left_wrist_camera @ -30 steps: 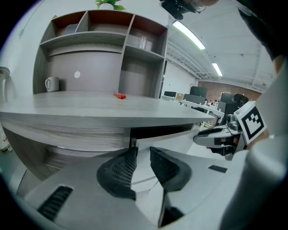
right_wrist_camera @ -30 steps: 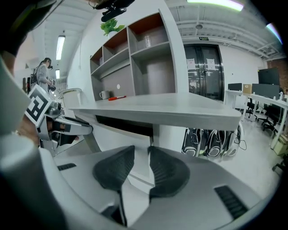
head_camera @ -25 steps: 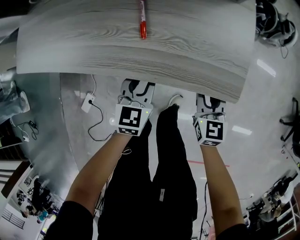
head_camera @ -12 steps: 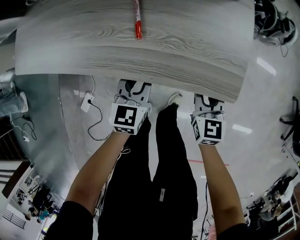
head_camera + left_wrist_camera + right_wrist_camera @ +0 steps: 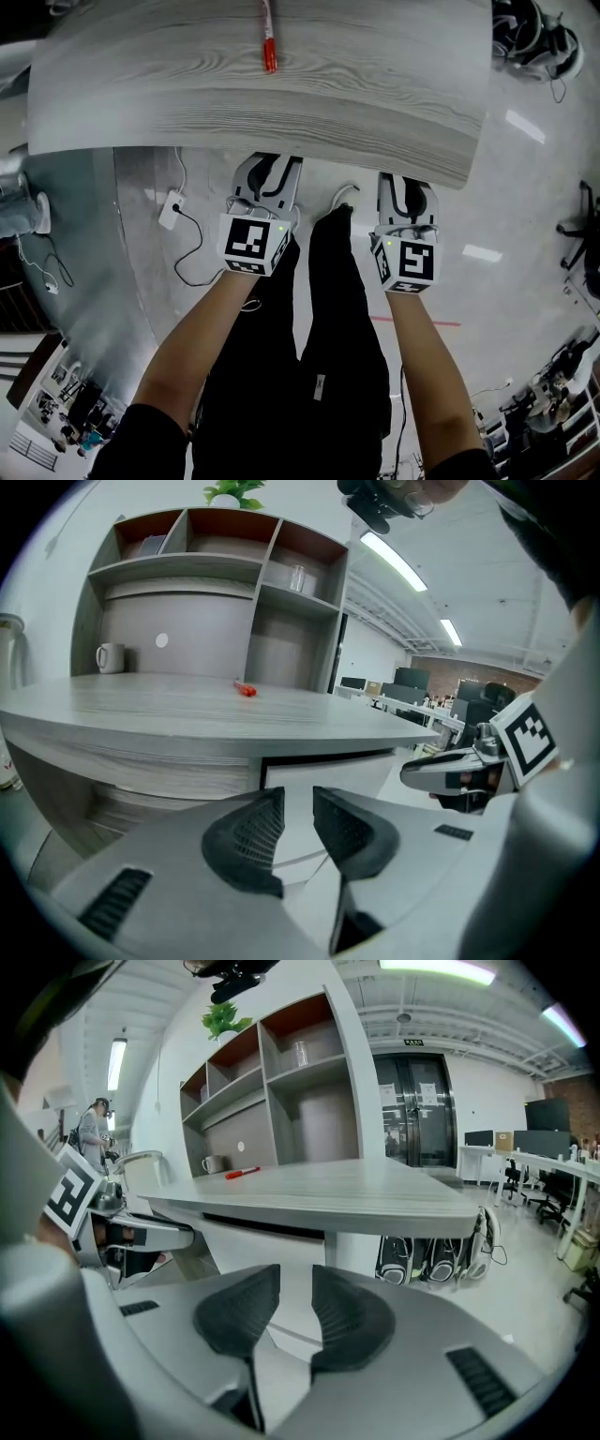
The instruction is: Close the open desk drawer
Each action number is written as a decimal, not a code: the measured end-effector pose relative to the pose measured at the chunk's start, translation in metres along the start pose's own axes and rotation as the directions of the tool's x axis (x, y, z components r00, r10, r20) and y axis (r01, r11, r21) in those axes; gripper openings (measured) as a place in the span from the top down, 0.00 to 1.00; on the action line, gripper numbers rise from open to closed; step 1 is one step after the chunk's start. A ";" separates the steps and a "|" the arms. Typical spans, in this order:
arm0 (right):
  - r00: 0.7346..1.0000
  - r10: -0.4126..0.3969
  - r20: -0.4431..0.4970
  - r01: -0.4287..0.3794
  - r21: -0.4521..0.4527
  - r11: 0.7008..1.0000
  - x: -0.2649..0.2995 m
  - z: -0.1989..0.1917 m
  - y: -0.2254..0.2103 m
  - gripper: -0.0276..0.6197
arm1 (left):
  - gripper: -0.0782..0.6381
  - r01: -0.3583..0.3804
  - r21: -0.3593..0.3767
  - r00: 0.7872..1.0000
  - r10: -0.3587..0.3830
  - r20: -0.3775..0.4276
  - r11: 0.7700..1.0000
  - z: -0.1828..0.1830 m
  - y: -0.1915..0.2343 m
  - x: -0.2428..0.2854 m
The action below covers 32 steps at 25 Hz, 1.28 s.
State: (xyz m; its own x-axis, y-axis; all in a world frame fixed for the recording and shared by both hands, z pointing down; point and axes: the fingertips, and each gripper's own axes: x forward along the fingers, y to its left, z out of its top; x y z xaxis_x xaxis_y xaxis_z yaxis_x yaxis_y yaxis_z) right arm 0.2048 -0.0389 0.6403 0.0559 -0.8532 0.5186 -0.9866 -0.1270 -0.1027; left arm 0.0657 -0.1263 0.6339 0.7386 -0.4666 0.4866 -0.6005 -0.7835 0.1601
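Head cam's up high, looking almost straight down on the desk (image 5: 281, 94) top. The cams on the left gripper (image 5: 298, 803) and right gripper (image 5: 295, 1283) sit low, close to the desk's front edge, facing along their jaws toward the shelf unit (image 5: 216, 592). All three catch the red pen (image 5: 269, 52), and each gripper cam sees the other gripper too.

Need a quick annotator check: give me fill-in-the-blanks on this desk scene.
The marker lying on the desk is ___.
The left claw and the right claw stand slightly apart and hold ___.
The mug at the desk's back is ___.
Missing words: red; nothing; white.
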 end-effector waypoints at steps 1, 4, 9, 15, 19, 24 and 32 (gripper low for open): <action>1.000 0.001 0.003 -0.001 -0.001 1.000 -0.002 0.000 0.003 0.78 | 0.75 0.007 0.006 1.000 -0.007 0.001 1.000 0.000 -0.003 -0.003; 1.000 -0.010 0.017 0.009 0.003 1.000 -0.014 0.005 0.007 0.78 | 0.75 0.030 0.019 1.000 -0.030 0.005 0.999 0.002 -0.015 -0.013; 0.997 -0.052 0.060 0.050 0.028 0.998 -0.038 0.025 0.016 0.78 | 0.75 0.088 0.054 0.995 -0.090 0.034 0.995 0.017 -0.032 -0.038; 0.991 -0.086 0.097 0.083 0.033 0.996 -0.087 0.063 0.047 0.78 | 0.75 0.119 0.062 0.991 -0.122 0.048 0.991 0.042 -0.043 -0.091; 0.984 -0.127 0.127 0.118 0.077 0.990 -0.132 0.094 0.074 0.78 | 0.75 0.148 0.073 0.987 -0.152 0.050 0.986 0.066 -0.051 -0.138; 0.973 -0.146 0.177 0.131 0.094 0.987 -0.173 0.131 0.103 0.78 | 0.75 0.179 0.076 0.979 -0.185 0.081 0.981 0.096 -0.063 -0.180; 0.956 -0.136 0.259 0.124 0.060 0.990 -0.209 0.192 0.131 0.78 | 0.75 0.199 0.096 0.967 -0.211 0.144 0.975 0.147 -0.072 -0.232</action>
State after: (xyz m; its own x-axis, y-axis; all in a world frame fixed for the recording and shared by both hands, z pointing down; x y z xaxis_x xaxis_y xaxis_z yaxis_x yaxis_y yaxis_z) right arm 0.0931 0.0261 0.3554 0.2272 -0.9296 0.2901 -0.9609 -0.2624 -0.0882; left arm -0.0171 -0.0221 0.3833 0.8848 -0.3449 0.3134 -0.4096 -0.8962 0.1703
